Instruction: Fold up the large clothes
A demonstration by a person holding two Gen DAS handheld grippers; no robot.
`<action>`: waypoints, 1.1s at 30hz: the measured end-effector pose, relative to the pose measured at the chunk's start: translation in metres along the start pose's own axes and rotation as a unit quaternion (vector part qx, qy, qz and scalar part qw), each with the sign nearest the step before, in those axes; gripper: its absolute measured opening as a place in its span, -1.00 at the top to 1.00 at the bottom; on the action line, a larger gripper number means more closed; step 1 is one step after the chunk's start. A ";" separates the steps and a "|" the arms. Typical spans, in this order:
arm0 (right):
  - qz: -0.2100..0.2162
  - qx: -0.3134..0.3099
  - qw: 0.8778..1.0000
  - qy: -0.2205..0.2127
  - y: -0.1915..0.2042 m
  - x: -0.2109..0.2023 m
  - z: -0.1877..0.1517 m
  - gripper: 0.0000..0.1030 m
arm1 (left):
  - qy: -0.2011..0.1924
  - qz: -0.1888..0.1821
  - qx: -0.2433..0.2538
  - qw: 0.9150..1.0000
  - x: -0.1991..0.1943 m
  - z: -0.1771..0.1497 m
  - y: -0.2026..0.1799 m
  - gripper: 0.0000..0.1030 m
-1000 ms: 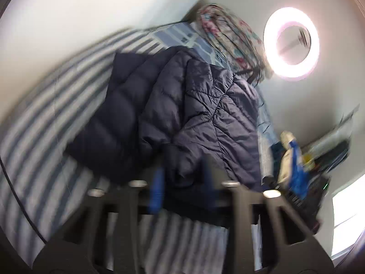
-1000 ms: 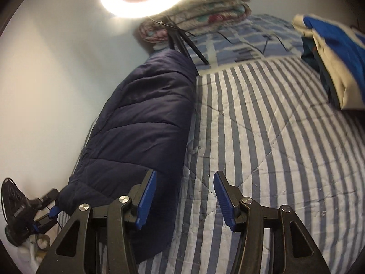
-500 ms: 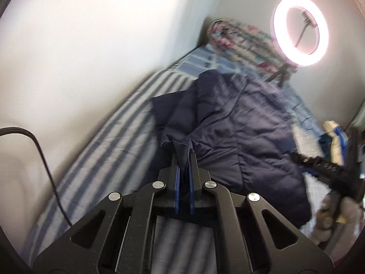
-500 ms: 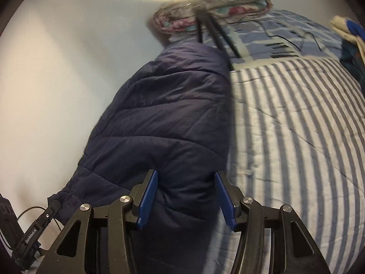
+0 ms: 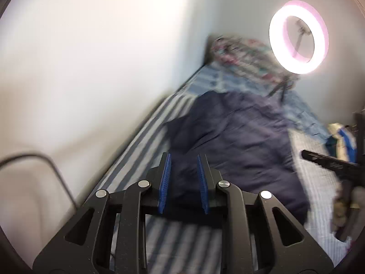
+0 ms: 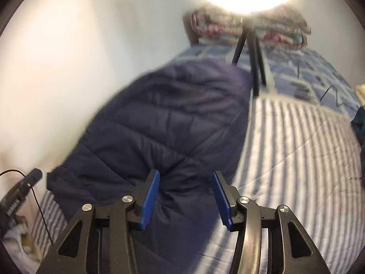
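Note:
A dark navy quilted puffer jacket [image 5: 239, 141] lies folded lengthwise on the blue-and-white striped bed [image 5: 141, 146], close to the white wall. It also shows in the right wrist view [image 6: 164, 132]. My left gripper [image 5: 183, 181] is open and empty, with its blue pads just above the jacket's near end. My right gripper [image 6: 184, 196] is open and empty, hovering over the jacket's near edge. The striped bed [image 6: 296, 150] stretches to the right of the jacket.
A lit ring light [image 5: 298, 37] on a black tripod [image 6: 253, 52] stands at the head of the bed. A floral folded quilt [image 6: 251, 29] lies behind it. A blue-and-cream garment [image 5: 342, 139] lies at the far right. A black cable [image 5: 54, 173] hangs by the wall.
My left gripper has let go of the jacket fabric and opened. My right gripper has moved left over the jacket's near edge. Both views have shifted and are blurred.

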State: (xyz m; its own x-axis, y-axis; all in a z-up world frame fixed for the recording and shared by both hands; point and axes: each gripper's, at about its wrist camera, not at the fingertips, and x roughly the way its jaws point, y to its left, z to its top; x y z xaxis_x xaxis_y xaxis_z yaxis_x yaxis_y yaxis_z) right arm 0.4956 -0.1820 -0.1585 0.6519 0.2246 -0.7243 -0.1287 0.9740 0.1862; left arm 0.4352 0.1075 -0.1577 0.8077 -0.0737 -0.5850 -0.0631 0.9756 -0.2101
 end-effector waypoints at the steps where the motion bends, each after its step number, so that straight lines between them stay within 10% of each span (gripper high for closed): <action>1: -0.003 -0.005 1.000 -0.012 -0.004 -0.009 0.005 -0.02 | -0.001 -0.010 0.009 1.000 -0.001 0.007 -0.008 0.56; 6: -0.008 0.015 0.997 -0.077 -0.026 -0.026 0.041 -0.15 | 0.019 -0.056 0.043 0.997 0.023 0.028 -0.048 0.55; 33: -0.085 -0.082 0.993 0.024 0.004 0.173 0.133 -0.05 | 0.083 -0.016 0.057 0.995 0.107 -0.028 -0.025 0.53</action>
State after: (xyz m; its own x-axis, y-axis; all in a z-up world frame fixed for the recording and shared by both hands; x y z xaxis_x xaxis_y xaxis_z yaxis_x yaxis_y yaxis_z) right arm 0.7074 -0.1431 -0.1946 0.6391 0.0542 -0.7672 -0.1429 0.9885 -0.0492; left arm 0.5068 0.0692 -0.2375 0.7004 -0.1284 -0.7021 0.0356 0.9887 -0.1453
